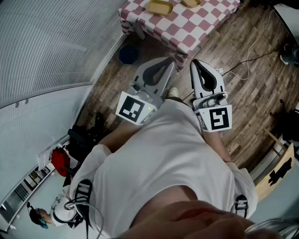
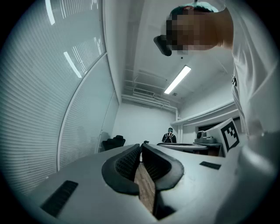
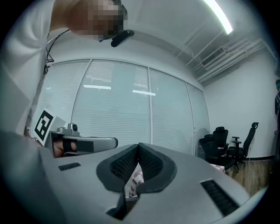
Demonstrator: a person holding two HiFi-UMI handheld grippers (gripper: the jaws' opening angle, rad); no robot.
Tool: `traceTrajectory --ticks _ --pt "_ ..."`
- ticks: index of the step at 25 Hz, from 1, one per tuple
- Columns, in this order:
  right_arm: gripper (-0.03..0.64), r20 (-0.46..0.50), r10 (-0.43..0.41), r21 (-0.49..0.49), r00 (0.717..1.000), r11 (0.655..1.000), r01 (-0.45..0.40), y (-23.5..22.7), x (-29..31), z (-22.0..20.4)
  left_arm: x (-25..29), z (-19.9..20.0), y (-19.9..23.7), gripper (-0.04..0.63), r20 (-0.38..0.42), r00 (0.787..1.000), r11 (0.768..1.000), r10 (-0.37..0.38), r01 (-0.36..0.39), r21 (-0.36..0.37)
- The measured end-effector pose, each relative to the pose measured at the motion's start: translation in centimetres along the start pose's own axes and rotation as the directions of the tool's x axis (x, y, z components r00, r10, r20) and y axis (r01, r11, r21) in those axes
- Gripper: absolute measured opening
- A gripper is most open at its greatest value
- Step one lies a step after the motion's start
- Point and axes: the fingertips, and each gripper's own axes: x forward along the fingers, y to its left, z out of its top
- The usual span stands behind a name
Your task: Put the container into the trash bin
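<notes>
Your checkered table (image 1: pixel 201 23) runs past the top edge, which cuts one yellow container (image 1: pixel 191 3); your shirt (image 1: pixel 163 158) hides the floor (image 1: pixel 252 93) beneath.

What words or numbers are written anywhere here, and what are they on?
None: no words or numbers can be read in any view.
On the left gripper: a square marker, a black-and-white pattern, no letters.
On the right gripper: a second marker, also no letters.
</notes>
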Motion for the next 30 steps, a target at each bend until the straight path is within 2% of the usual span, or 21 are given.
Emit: traceTrajectory --ticks 11,30 --pt "0.031 0.024 -0.004 0.029 1.0 1.0 0.004 -1.4 -0.9 0.3 1.1 -0.5 -1.1 0.043 -0.018 1.0 1.0 0.0 0.0 0.001" --pt "0.031 0.014 0.03 0.059 0.999 0.998 -0.031 -7.0 -4.0 -1.2 5.9 -2.9 -5.3 0.043 -0.04 0.998 0.999 0.046 -0.046 -0.014"
